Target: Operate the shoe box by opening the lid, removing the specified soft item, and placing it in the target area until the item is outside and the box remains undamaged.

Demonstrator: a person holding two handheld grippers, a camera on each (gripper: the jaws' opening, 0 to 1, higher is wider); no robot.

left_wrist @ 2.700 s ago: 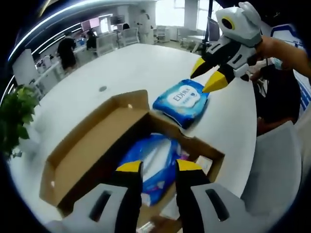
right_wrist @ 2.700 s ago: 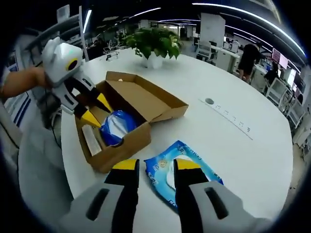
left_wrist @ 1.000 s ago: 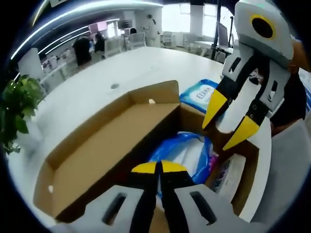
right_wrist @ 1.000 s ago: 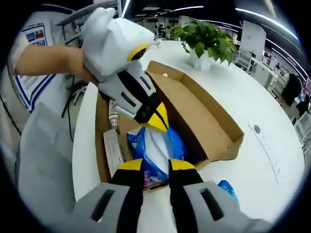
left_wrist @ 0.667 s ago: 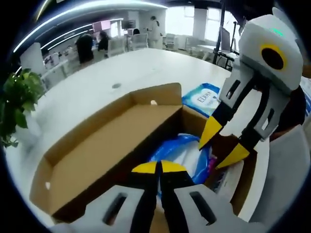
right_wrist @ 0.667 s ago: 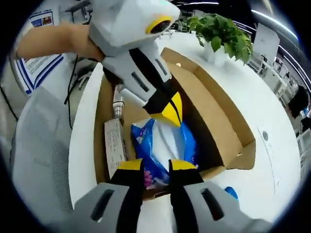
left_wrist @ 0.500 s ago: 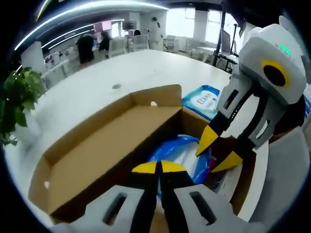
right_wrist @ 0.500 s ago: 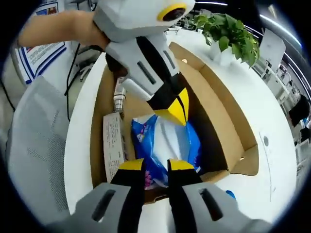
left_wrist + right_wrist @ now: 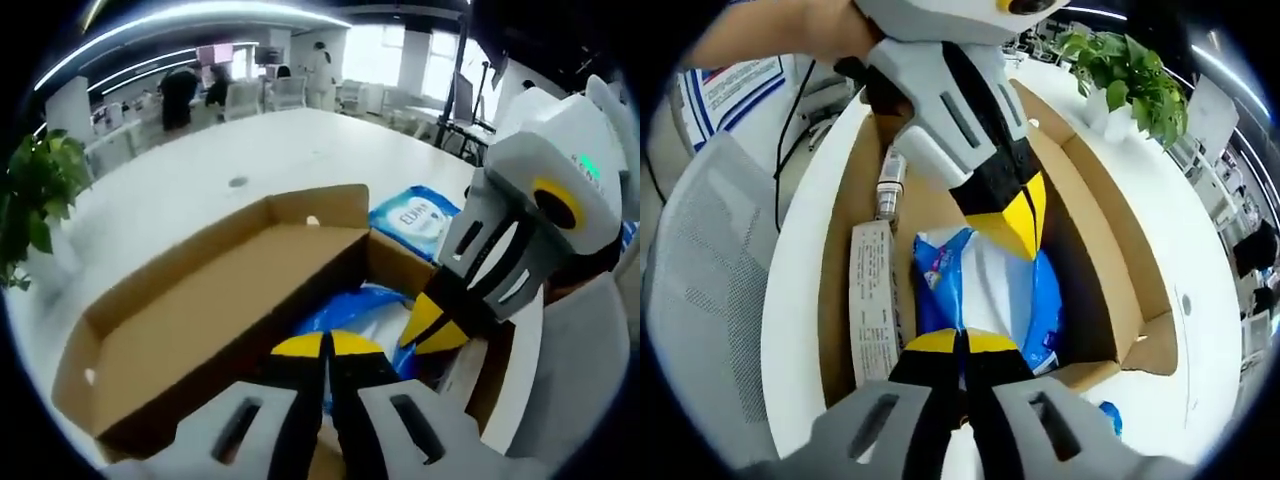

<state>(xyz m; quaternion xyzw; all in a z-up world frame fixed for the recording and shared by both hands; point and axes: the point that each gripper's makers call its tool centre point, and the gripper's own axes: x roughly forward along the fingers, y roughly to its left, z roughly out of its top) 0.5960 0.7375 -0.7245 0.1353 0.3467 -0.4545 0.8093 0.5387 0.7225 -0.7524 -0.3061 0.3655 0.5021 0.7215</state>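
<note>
Blue soft pack [image 9: 985, 290] in open cardboard shoe box [image 9: 190, 310], left gripper [image 9: 325, 345] and right gripper [image 9: 960, 342] both clenched on its ends

The right gripper [image 9: 961, 343] has dropped into the box [image 9: 840, 270], jaws closing on the blue pack [image 9: 985, 290]

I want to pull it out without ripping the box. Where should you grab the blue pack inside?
Probably pinch the crinkly end of the blue wipes pack nearest the right gripper, coming straight down through the shoe box's open top. The pack lies flat on the floor, so only its thin sealed edge gives the jaws something to bite.
</note>
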